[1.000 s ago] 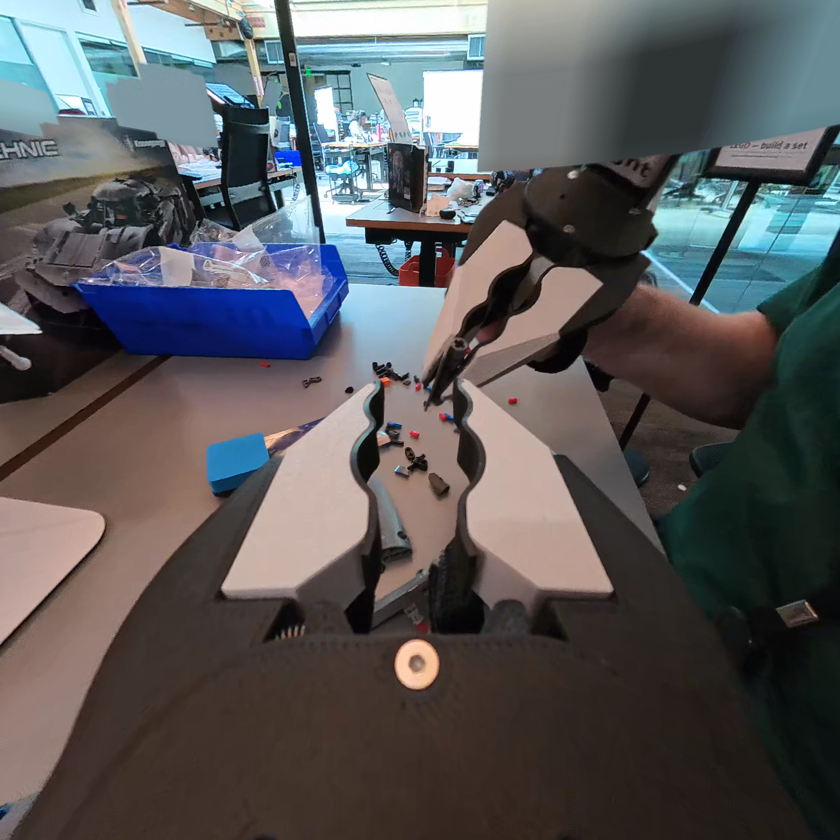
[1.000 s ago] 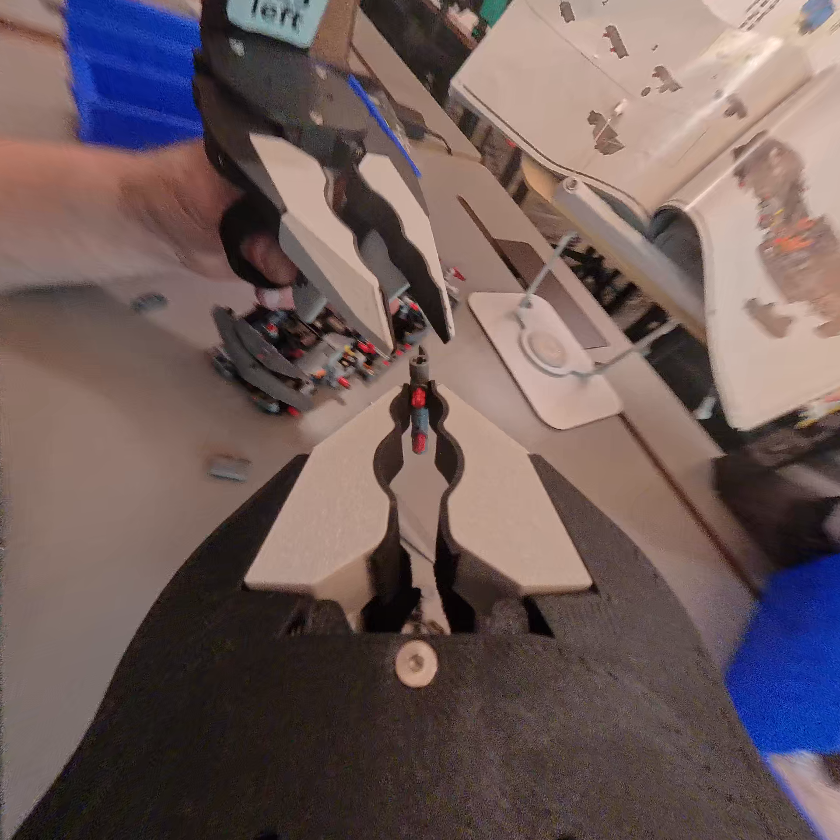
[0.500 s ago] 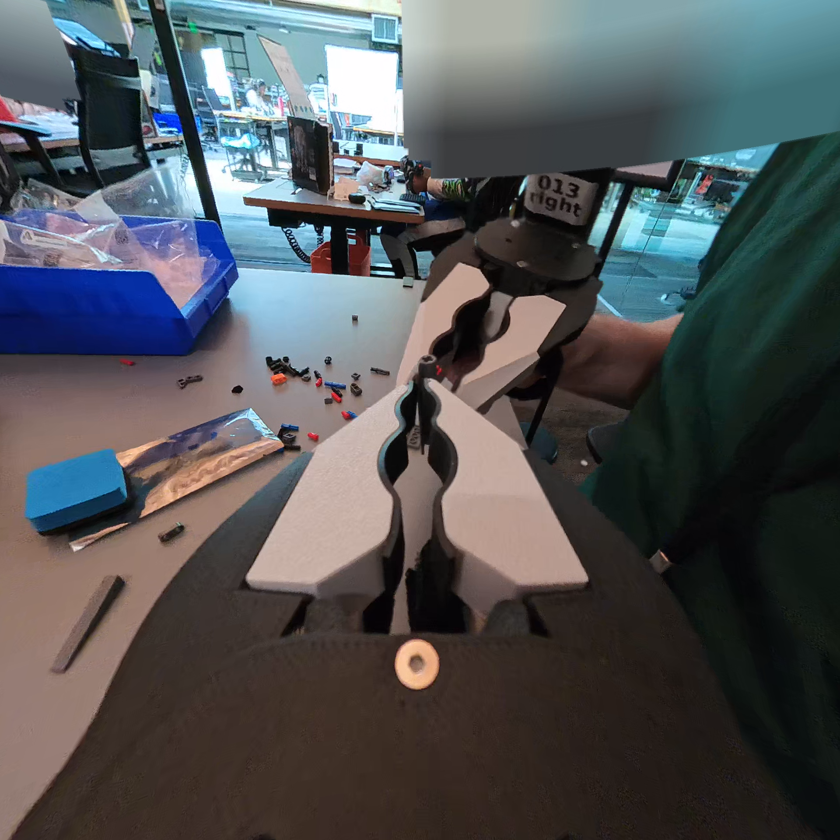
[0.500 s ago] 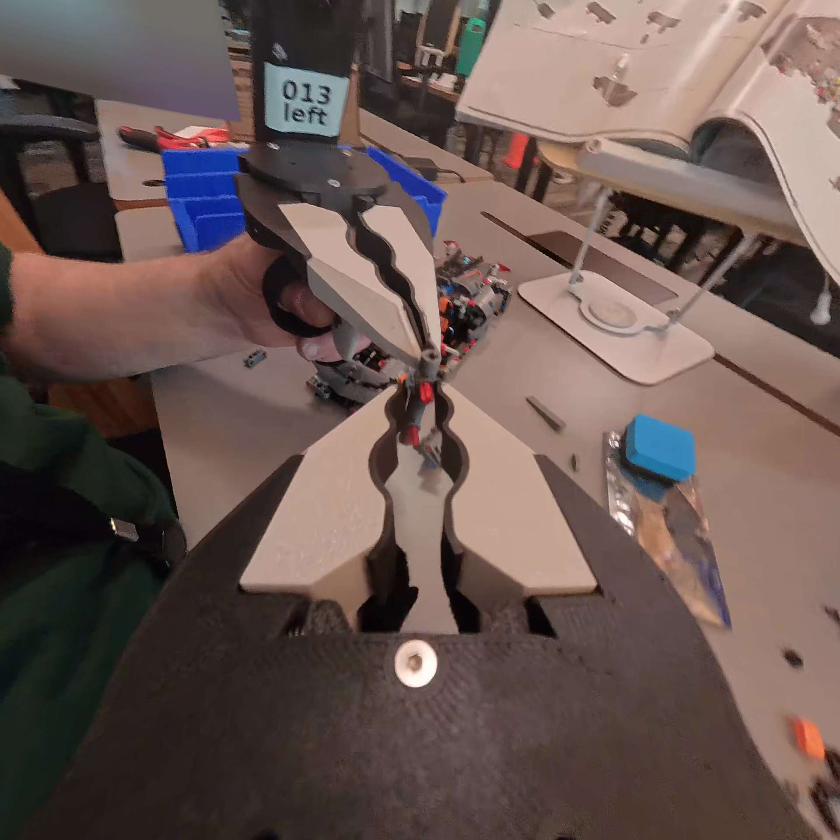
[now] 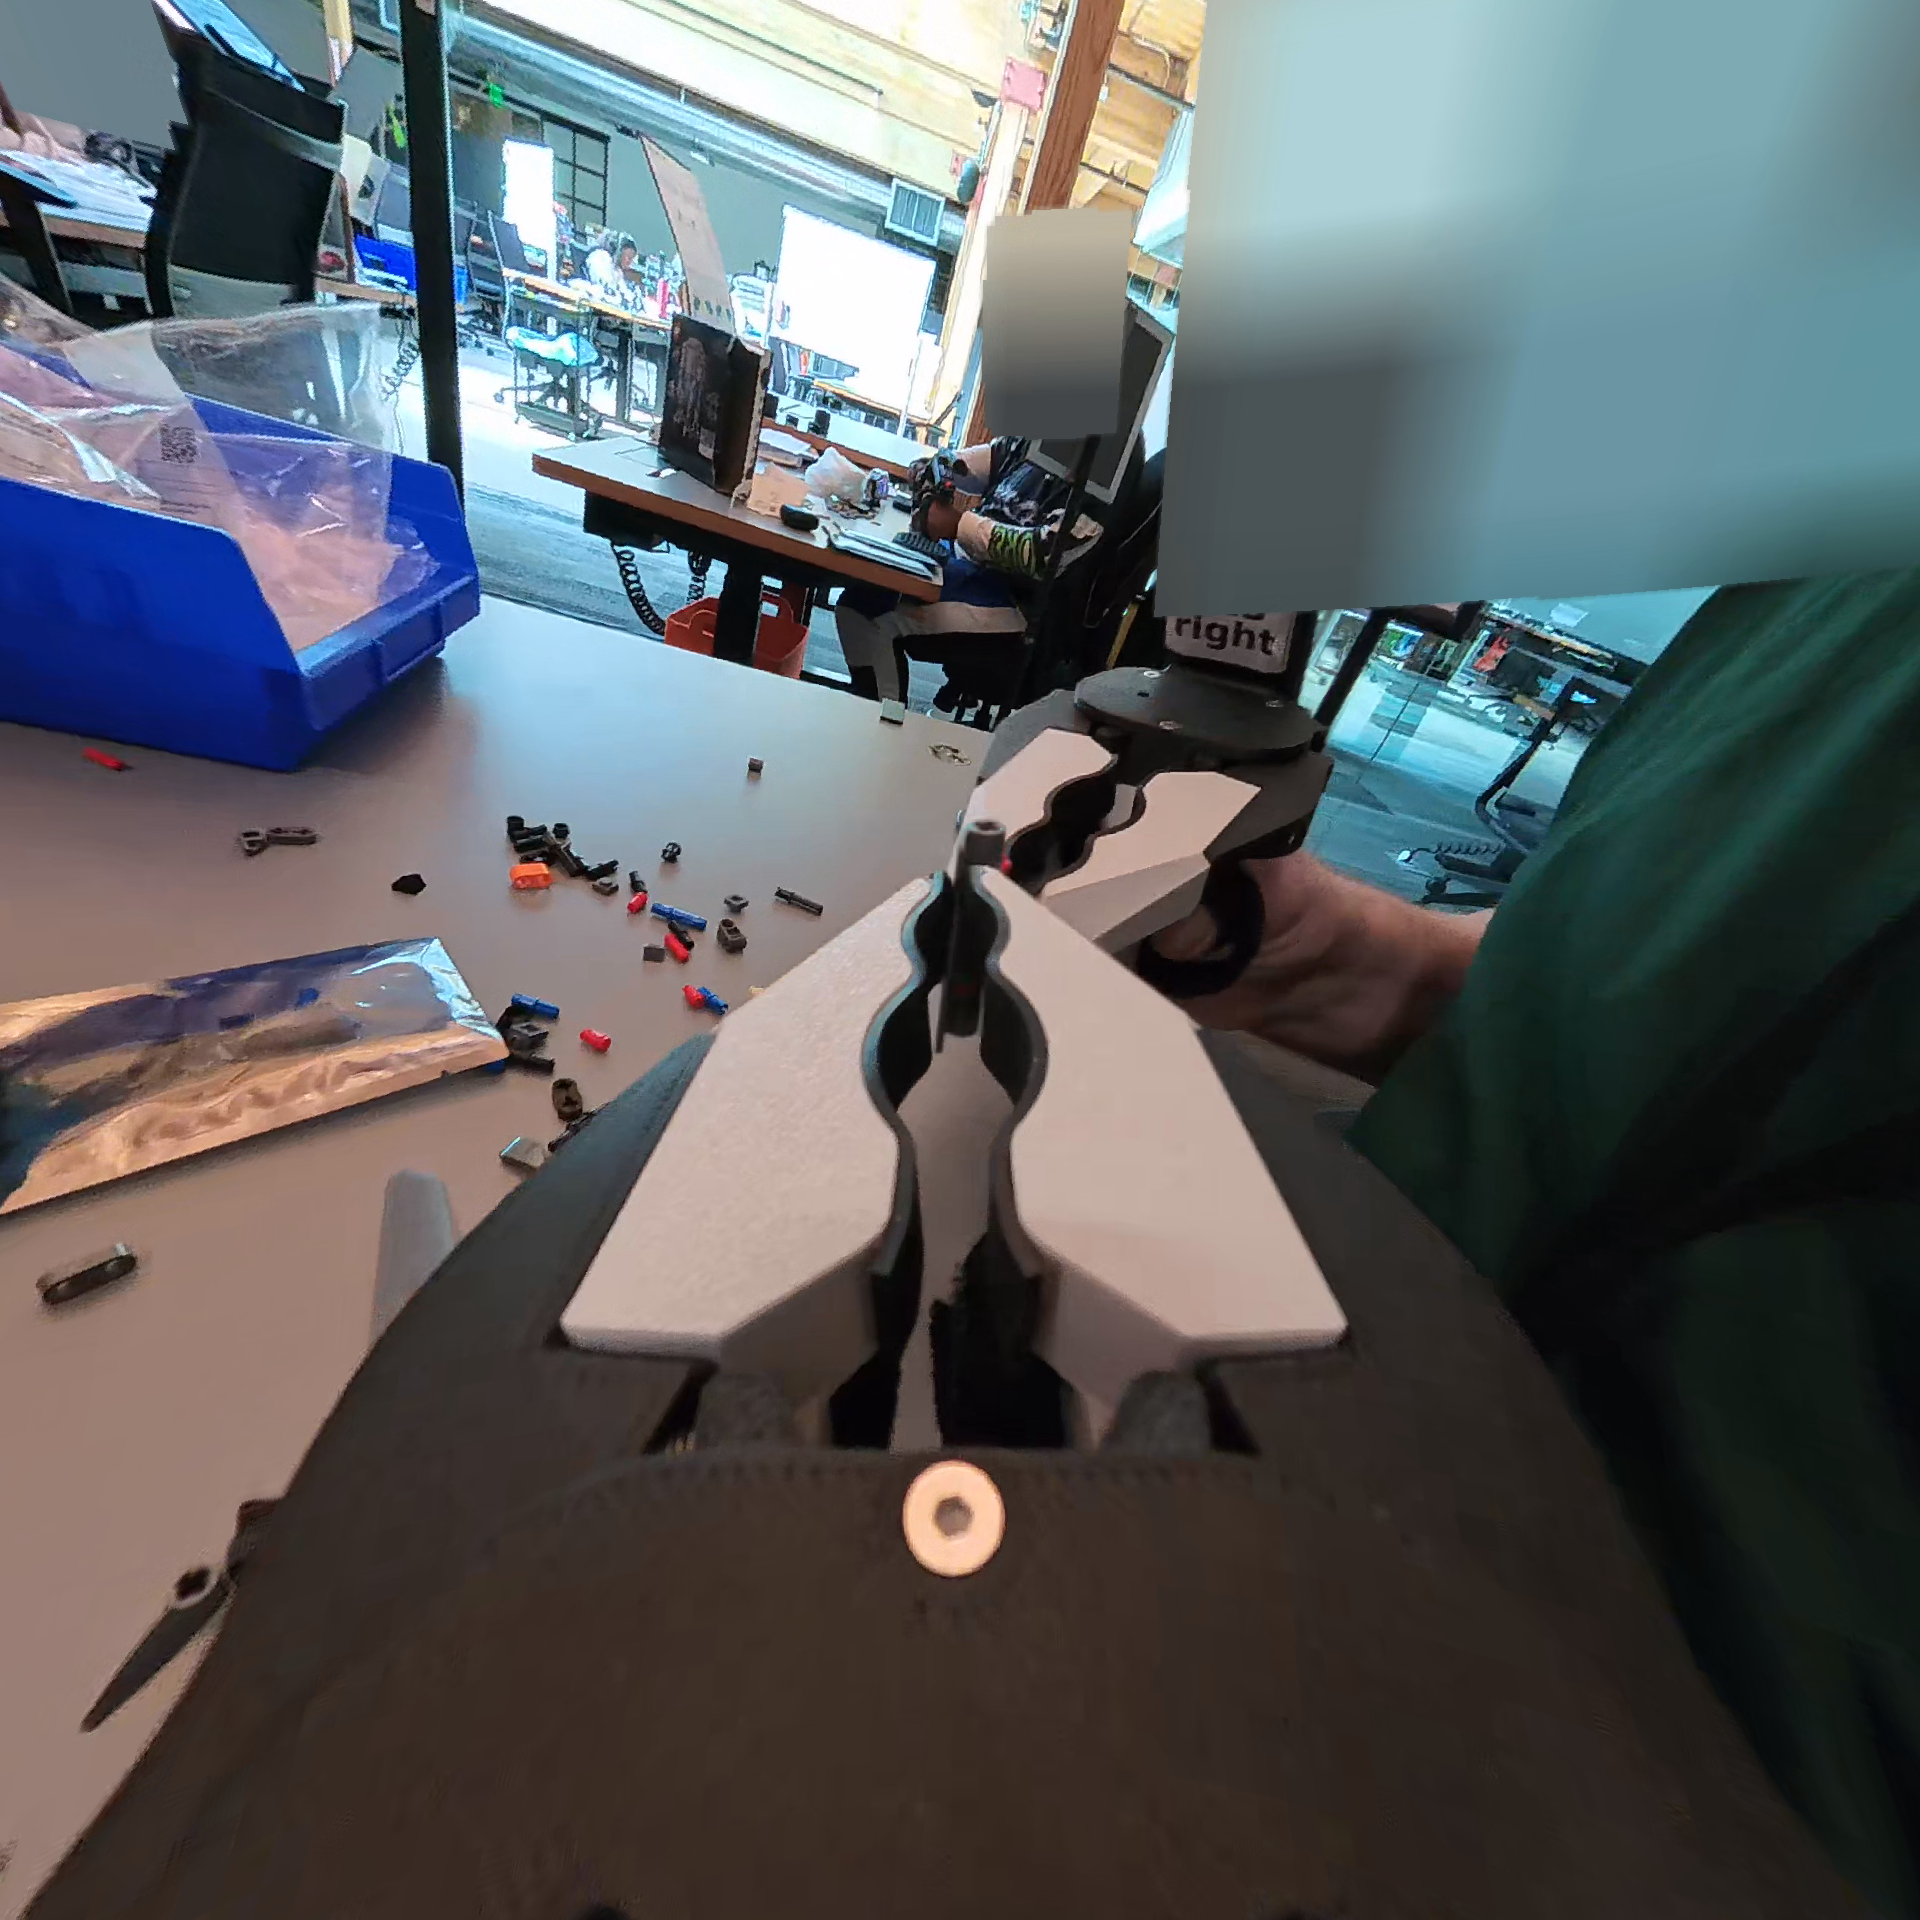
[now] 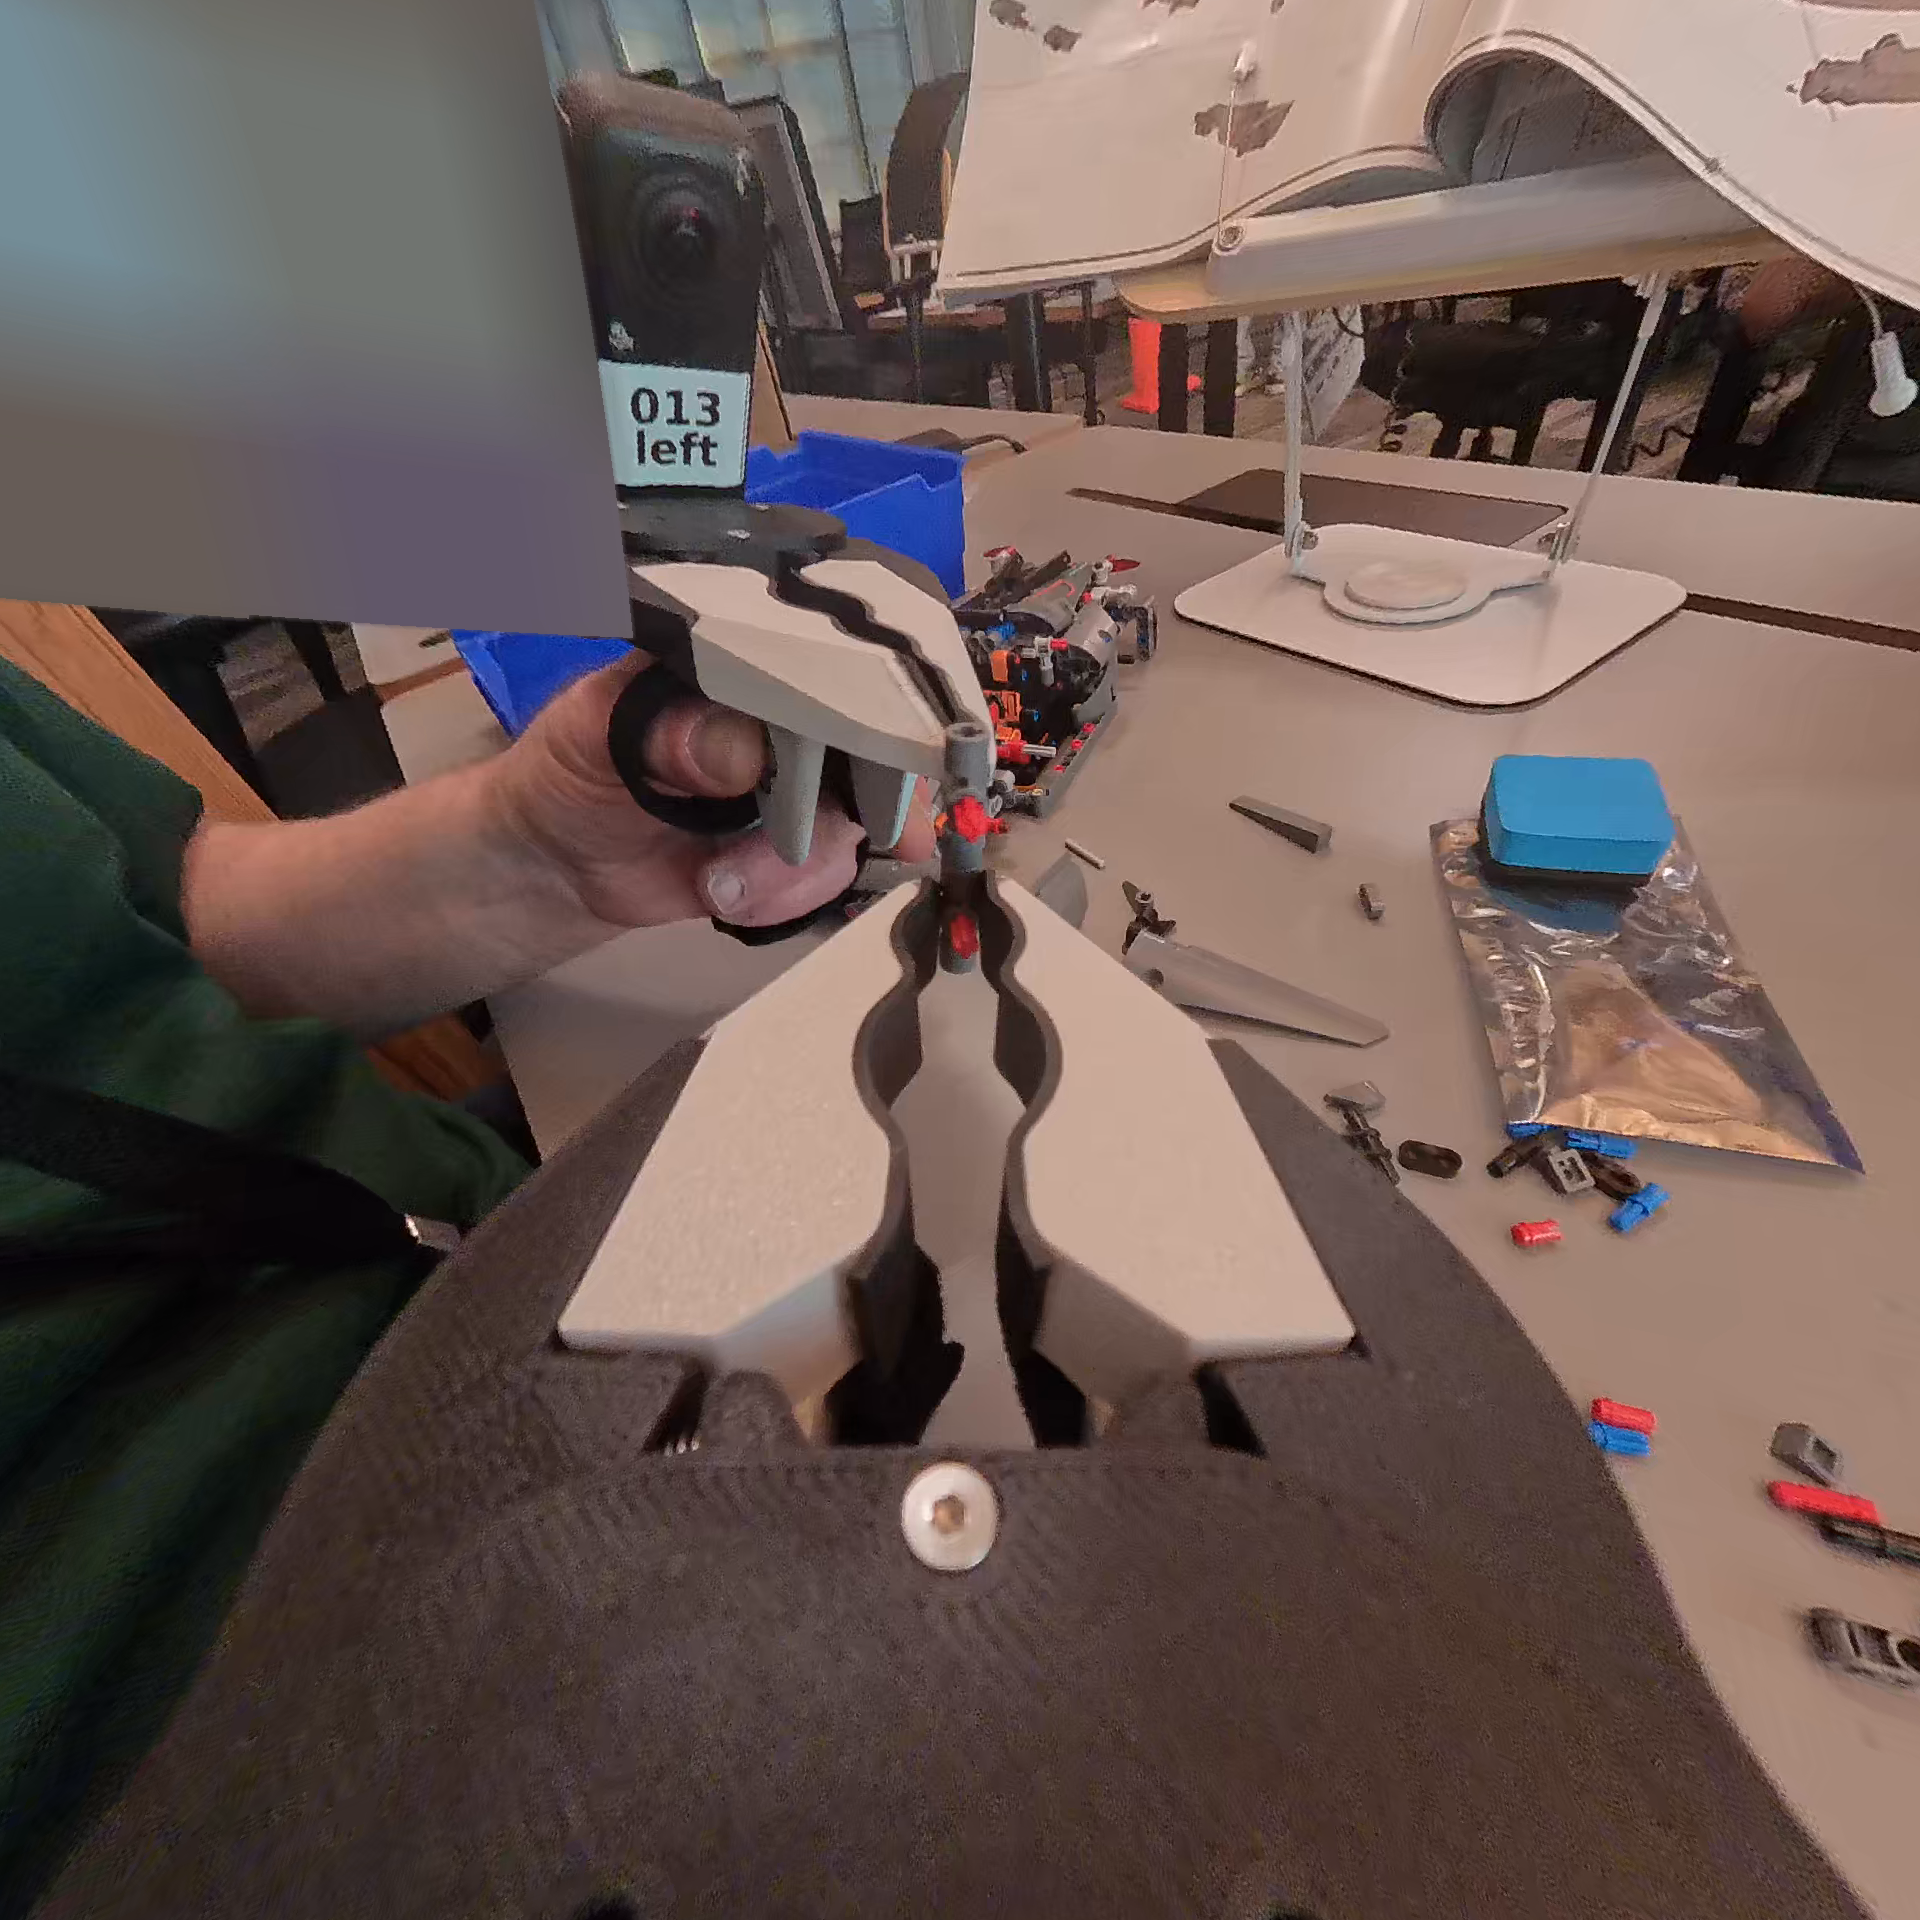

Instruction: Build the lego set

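A small dark grey lego rod with red pins (image 6: 964, 821) is held in the air between my two grippers. My right gripper (image 6: 961, 896) is shut on its lower end. My left gripper (image 5: 964, 902) is shut on the same rod (image 5: 979, 844); in the right wrist view the left gripper (image 6: 961, 740) pinches its top end. In the left wrist view the right gripper (image 5: 992, 847) meets the rod from behind. The partly built lego model (image 6: 1049, 665) stands on the table behind the left gripper.
Loose small pieces (image 5: 644, 904) lie scattered on the grey table, with more in the right wrist view (image 6: 1558, 1174). Also on the table are a foil bag (image 6: 1621, 997) with a blue pad (image 6: 1574, 821), a grey wedge piece (image 6: 1236, 987), a blue bin (image 5: 208, 603) and a white stand base (image 6: 1423, 613). The tips of both grippers are at nearly the same place. Both grippers' tips are roughly 30 cm from the partly built lego model (image 6: 1049, 665).
One second ago my left gripper was open over the table; it has since closed on the rod held by my right gripper. Both grippers have turned and risen together.
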### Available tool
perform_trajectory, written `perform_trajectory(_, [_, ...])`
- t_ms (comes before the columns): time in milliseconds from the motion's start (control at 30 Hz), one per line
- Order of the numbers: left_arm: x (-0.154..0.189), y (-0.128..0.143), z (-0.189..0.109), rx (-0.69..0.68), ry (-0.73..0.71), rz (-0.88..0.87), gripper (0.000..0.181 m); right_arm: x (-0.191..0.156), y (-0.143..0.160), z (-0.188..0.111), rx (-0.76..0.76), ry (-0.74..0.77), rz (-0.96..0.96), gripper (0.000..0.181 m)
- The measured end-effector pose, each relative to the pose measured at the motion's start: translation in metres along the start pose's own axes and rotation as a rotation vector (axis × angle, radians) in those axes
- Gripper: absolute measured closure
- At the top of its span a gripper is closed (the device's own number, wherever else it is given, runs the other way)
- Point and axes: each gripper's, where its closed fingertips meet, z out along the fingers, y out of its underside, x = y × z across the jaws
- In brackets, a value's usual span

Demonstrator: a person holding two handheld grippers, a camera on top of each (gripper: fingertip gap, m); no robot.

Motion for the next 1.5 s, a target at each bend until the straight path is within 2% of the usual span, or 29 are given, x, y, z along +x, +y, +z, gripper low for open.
perform_trajectory(133, [0.003,0.002,0.006,0.004,0.033,-0.029,0.175,0.002,-0.002,-0.004,0.015,-0.009,0.023,0.176])
perform_trajectory(367, [-0.003,0.003,0.012,-0.003,0.043,-0.054,0.181,0.004,-0.002,-0.004,0.034,-0.039,0.08,0.174])
perform_trajectory(567, [-0.006,0.004,0.013,-0.016,0.053,-0.056,0.181,0.01,-0.001,-0.006,-0.009,0.012,0.002,0.176])
perform_trajectory(633, [-0.014,0.009,0.008,-0.05,-0.001,-0.035,0.177,0.018,0.006,-0.007,-0.061,0.049,-0.04,0.176])
perform_trajectory(700, [-0.024,0.008,-0.002,-0.061,-0.054,-0.031,0.169,0.031,0.025,-0.009,-0.196,0.132,-0.171,0.176])
perform_trajectory(867, [-0.044,0.013,-0.023,-0.123,-0.165,0.015,0.173,0.049,0.067,-0.006,-0.489,0.248,-0.534,0.176])
perform_trajectory(1033, [-0.049,0.017,-0.032,-0.186,-0.197,0.038,0.172,0.059,0.094,0.0,-0.685,0.29,-0.732,0.176])
perform_trajectory(1067, [-0.048,0.021,-0.032,-0.213,-0.197,0.051,0.171,0.056,0.093,0.002,-0.67,0.271,-0.729,0.176])
perform_trajectory(1167, [-0.044,0.032,-0.027,-0.267,-0.189,0.055,0.162,0.042,0.073,0.008,-0.527,0.168,-0.512,0.176])
perform_trajectory(1300, [-0.033,0.033,-0.018,-0.228,-0.142,0.026,0.158,0.03,0.04,0.011,-0.338,0.047,-0.254,0.176])
perform_trajectory(1367, [-0.026,0.026,-0.013,-0.161,-0.093,0.014,0.162,0.024,0.035,0.014,-0.31,-0.005,-0.194,0.176])
perform_trajectory(1500, [-0.018,0.026,-0.005,-0.121,-0.023,-0.017,0.174,0.013,0.028,0.02,-0.272,-0.073,-0.136,0.176])
